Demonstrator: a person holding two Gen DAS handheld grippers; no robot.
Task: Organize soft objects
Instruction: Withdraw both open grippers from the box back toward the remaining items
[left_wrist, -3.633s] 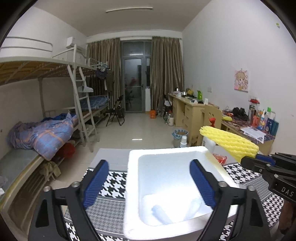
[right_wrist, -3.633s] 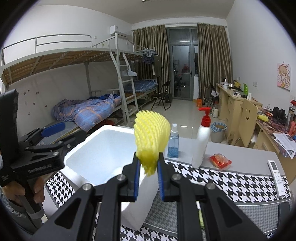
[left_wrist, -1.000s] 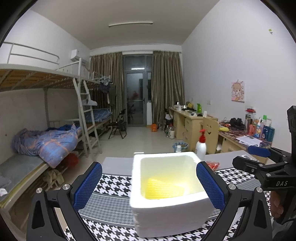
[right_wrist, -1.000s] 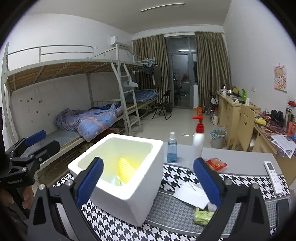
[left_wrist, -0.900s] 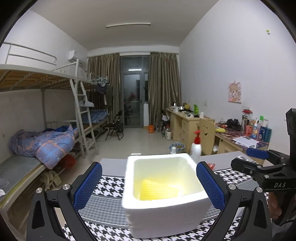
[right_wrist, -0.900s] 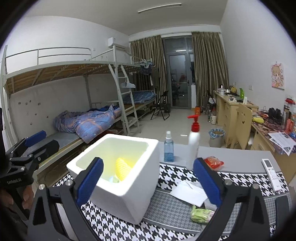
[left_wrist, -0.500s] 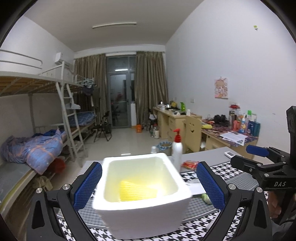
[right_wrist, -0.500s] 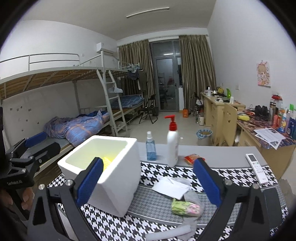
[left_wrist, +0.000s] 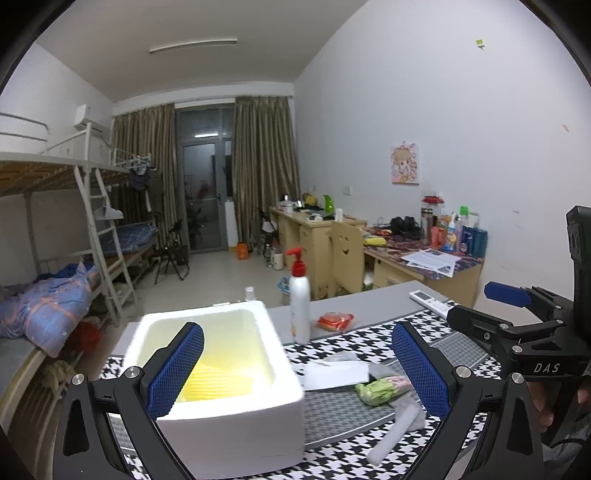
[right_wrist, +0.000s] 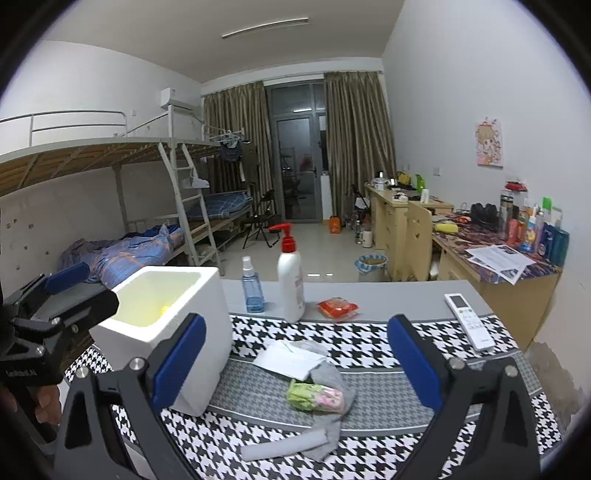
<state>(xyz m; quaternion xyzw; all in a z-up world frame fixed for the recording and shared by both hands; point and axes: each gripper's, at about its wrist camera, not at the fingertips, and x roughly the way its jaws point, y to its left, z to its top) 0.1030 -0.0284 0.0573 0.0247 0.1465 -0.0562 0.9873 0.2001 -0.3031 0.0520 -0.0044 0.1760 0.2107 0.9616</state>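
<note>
The white foam box (left_wrist: 236, 424) is thick-walled, matte and square, sitting on the desk (right_wrist: 388, 295) at 9 o'clock in the right wrist view. Inside it lies the ribbed yellow foam sleeve (left_wrist: 218, 380), only partly seen over the rim. At 6 o'clock on the houndstooth cloth (right_wrist: 369, 343) lie the soft things — a crumpled grey sock (right_wrist: 328, 373), a green-and-pink bundle (right_wrist: 314, 397) on top of it, a grey foam roll (right_wrist: 284, 446) and a flat white paper (right_wrist: 288, 356). The left tool (left_wrist: 297, 369) is spread wide and holds nothing; the right tool (right_wrist: 291, 362) likewise. Bare cloth lies at 3 o'clock of the pile, up to the white remote (right_wrist: 467, 321) near the desk's edge.
</note>
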